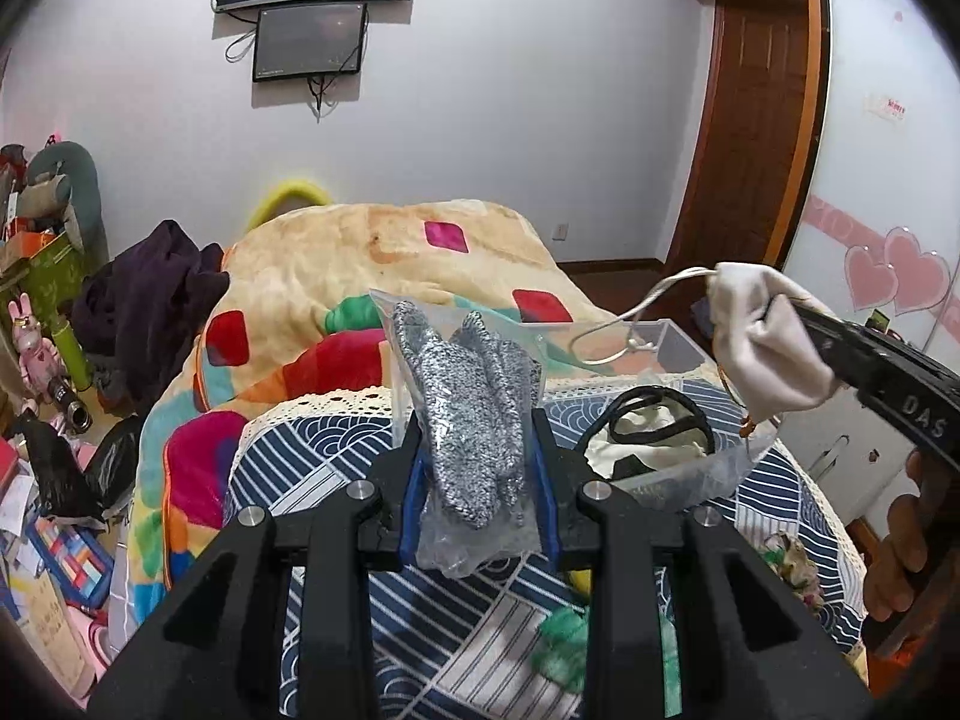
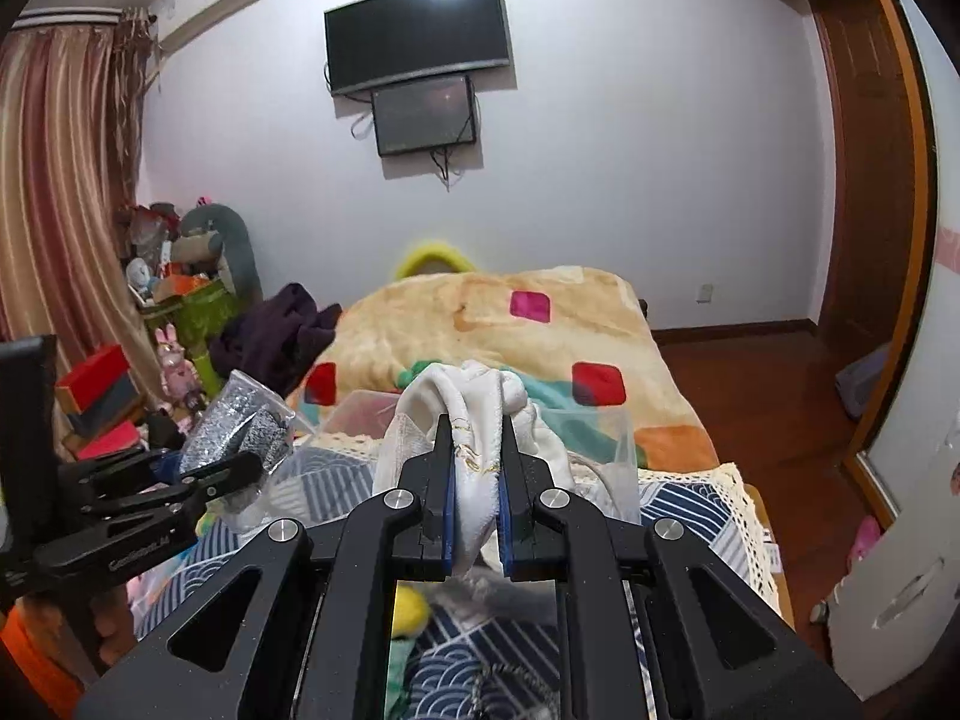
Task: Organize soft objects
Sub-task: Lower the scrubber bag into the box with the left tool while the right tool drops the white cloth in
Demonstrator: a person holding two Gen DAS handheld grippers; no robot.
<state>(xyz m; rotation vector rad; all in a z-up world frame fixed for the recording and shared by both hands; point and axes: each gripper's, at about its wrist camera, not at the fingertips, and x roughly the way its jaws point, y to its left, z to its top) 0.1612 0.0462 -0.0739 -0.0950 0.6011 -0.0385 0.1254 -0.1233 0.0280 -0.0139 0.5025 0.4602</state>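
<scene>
My left gripper (image 1: pixel 477 438) is shut on a clear plastic bag of grey knitted gloves (image 1: pixel 474 402) and holds it upright above the table; the bag also shows in the right wrist view (image 2: pixel 240 426). My right gripper (image 2: pixel 477 450) is shut on a white drawstring cloth pouch (image 2: pixel 480 414), held in the air above a clear plastic box (image 1: pixel 678 468). In the left wrist view the pouch (image 1: pixel 768 342) hangs from the right gripper with its cord loop (image 1: pixel 624 330) dangling. The box holds a cream cloth item with black straps (image 1: pixel 648 426).
The table has a blue-and-white patterned cloth (image 1: pixel 456 612) with a lace edge. Small soft items lie on it: a green one (image 1: pixel 564 642), a yellow one (image 2: pixel 411 606). Behind is a bed with a colourful blanket (image 1: pixel 360 276). Clutter fills the floor at left (image 1: pixel 48 480).
</scene>
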